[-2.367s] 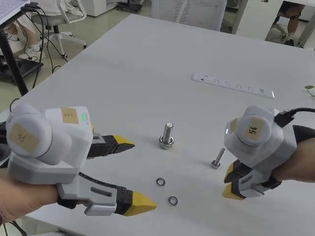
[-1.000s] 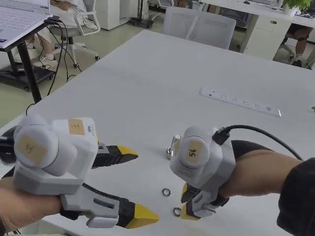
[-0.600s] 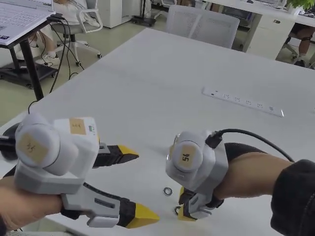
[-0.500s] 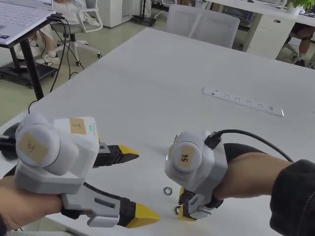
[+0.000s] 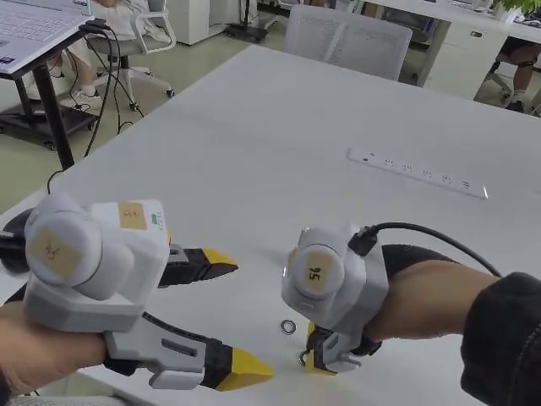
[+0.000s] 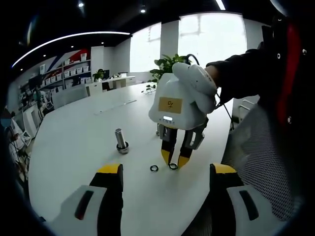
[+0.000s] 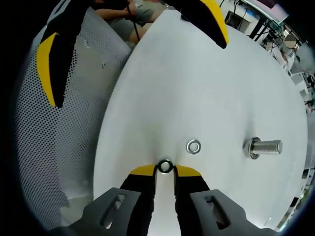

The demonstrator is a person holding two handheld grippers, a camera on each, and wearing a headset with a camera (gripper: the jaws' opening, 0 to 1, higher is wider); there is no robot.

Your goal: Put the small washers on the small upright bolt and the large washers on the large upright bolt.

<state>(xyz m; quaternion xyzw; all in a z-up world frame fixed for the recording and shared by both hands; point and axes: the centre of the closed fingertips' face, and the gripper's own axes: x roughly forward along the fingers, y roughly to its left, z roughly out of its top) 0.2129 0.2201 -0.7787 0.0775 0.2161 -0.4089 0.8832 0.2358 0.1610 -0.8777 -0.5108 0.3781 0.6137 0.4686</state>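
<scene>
Right gripper view shows its fingers (image 7: 141,173) pinching one washer (image 7: 165,166).

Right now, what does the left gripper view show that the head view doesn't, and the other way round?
From the left gripper view: the upright bolt, standing beyond the washers, and the pinched washer between the right gripper's yellow tips. From the head view: the laptop on a side stand, and the left gripper seen from above with its white housing. Shared: the right gripper, the free washer beside it, and the left gripper's open jaws.
</scene>
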